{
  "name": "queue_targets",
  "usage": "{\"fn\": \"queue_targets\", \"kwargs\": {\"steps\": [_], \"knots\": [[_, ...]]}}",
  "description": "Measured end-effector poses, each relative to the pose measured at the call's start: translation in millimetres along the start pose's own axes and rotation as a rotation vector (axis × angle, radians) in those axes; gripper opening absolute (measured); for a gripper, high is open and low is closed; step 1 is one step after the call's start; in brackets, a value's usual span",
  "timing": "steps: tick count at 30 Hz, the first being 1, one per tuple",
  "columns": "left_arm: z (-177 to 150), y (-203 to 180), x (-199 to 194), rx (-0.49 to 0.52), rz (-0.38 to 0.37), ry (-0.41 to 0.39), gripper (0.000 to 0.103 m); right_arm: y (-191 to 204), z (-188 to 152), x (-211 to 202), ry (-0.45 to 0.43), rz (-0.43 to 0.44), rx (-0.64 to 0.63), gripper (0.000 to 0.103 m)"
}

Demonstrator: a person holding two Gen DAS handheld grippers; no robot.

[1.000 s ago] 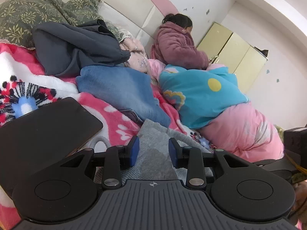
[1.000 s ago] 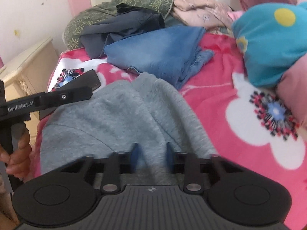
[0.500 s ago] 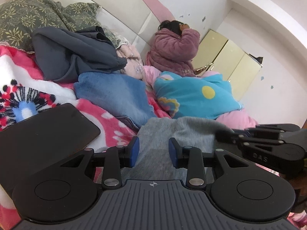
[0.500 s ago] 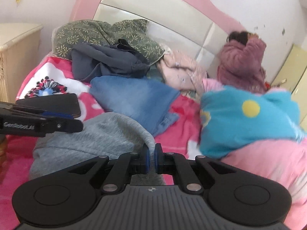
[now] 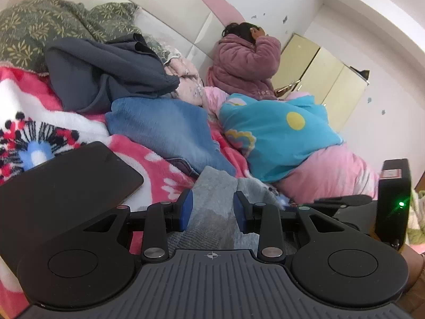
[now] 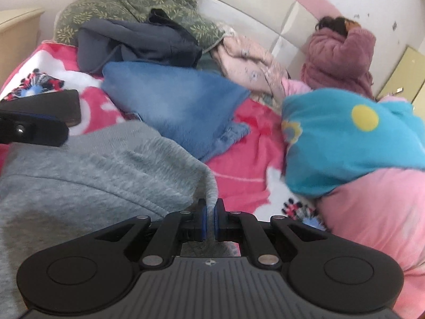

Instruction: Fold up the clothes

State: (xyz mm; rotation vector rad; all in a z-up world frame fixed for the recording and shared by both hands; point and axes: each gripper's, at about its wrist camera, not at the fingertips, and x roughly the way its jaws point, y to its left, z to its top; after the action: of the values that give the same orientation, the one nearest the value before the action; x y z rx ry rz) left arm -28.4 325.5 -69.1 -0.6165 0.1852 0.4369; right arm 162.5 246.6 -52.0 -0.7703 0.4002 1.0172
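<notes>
While the soft grey knitted sweatshirt [image 6: 87, 175] lies spread over the near part of the bed's pink flower-patterned blanket [image 6: 247, 164], the right tongs [image 6: 209, 219] are nearly closed, pinching a raised fold of its edge. The left tongs [image 5: 212, 210] stand partly apart with grey cloth running between their blue pads [image 5: 186, 208], though whether they press it I cannot tell. Beyond the sweatshirt lie folded blue denim jeans [image 6: 175, 109], a crumpled dark grey garment [image 6: 138, 45] and a green leaf-print quilt [image 6: 132, 8]. A black phone [image 5: 66, 183] rests on the blanket. A turquoise and pink duvet [image 6: 353, 143] covers a person in a mauve fleece robe [image 6: 340, 58].
</notes>
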Motion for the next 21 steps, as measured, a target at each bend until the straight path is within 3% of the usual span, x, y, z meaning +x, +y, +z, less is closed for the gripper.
{"fn": "queue_targets", "kwargs": {"steps": [4, 8, 11, 16, 21], "knots": [[-1.3, -3.3, -2.8, 0.028, 0.024, -0.028, 0.033, -7.8, -2.4, -1.2, 0.014, 0.04, 0.062, 0.01], [-1.0, -15.3, -10.5, 0.092, 0.038, -0.065, 0.033, -36.7, -0.7, -36.6, -0.027, 0.079, 0.187, 0.048], [1.3, -35.0, -17.2, 0.165, 0.031, -0.081, 0.033, -61.6, -9.1, -80.9, -0.082, 0.069, 0.285, 0.06], [10.0, -78.6, -10.8, 0.225, -0.08, -0.052, 0.033, -97.8, -47.6, -150.5, -0.144, 0.061, 0.451, 0.061], [5.3, -113.2, 31.3, 0.262, -0.139, 0.008, 0.033, -113.7, -89.2, -170.5, -0.102, -0.011, 0.48, 0.057]]}}
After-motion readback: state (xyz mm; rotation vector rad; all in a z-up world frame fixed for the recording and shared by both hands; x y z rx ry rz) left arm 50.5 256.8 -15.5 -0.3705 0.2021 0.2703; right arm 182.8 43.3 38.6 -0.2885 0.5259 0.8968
